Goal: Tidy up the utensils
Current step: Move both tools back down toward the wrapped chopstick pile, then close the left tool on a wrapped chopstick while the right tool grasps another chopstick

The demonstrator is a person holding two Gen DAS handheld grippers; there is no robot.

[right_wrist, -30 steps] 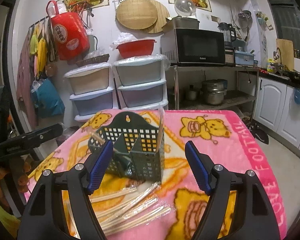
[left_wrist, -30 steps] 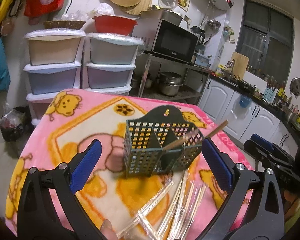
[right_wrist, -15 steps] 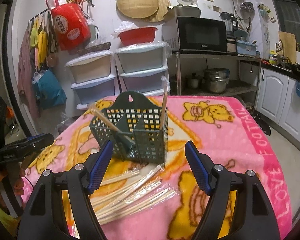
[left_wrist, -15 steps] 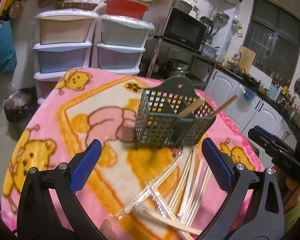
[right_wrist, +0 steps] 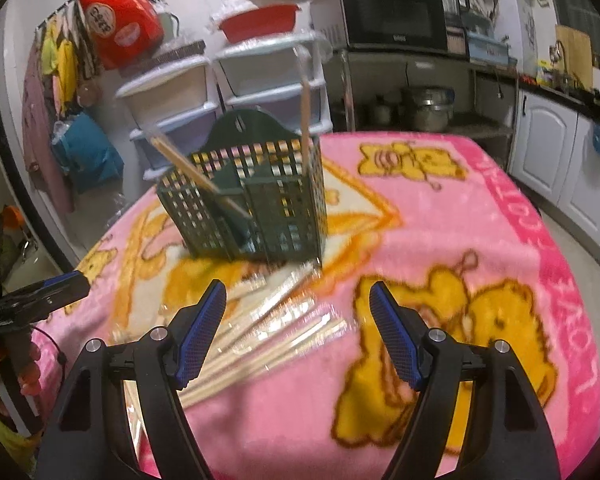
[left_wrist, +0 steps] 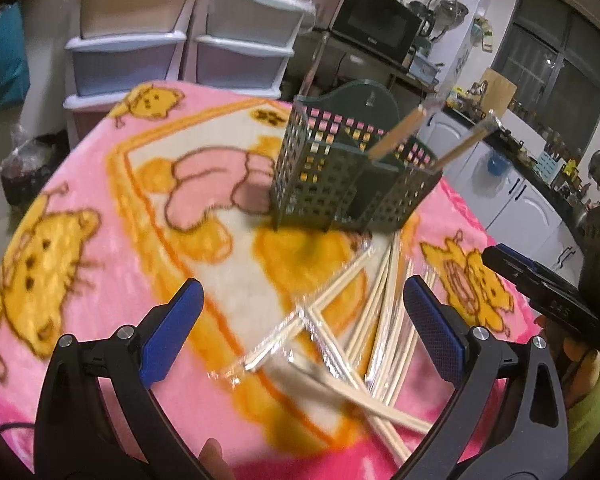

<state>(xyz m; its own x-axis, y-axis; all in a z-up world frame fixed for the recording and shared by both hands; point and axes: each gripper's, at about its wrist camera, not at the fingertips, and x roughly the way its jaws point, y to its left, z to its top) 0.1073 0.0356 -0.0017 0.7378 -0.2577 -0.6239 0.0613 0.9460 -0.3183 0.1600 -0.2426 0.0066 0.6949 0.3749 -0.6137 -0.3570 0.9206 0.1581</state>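
kitchen scene, table covered by a pink cartoon blanket point(left_wrist: 100, 280). far left against the wall: stacked plastic drawers point(left_wrist: 128, 52), microwave point(left_wrist: 376, 28) on a rack to their right, white cabinets point(right_wrist: 556, 148) along the far right

centre of the table: dark green slotted utensil caddy point(left_wrist: 324, 184), upright. two wooden chopsticks point(left_wrist: 396, 136) already stand in it, leaning out toward the right in the left wrist view. just near-side of the caddy, a loose pile of plastic-wrapped chopsticks point(left_wrist: 364, 328) lies flat on the blanket, several crossing each other

left gripper point(left_wrist: 300, 328) over the near-left part of the pile, jaws spread wide, nothing between the blue pads point(left_wrist: 168, 332), no contact with the wrappers visible

right gripper point(right_wrist: 298, 334) over the near-right end of the same pile, jaws also released and wide apart, empty. from the left wrist view it shows at the right edge of the table

both views blurred, exact chopstick count in the pile not readable
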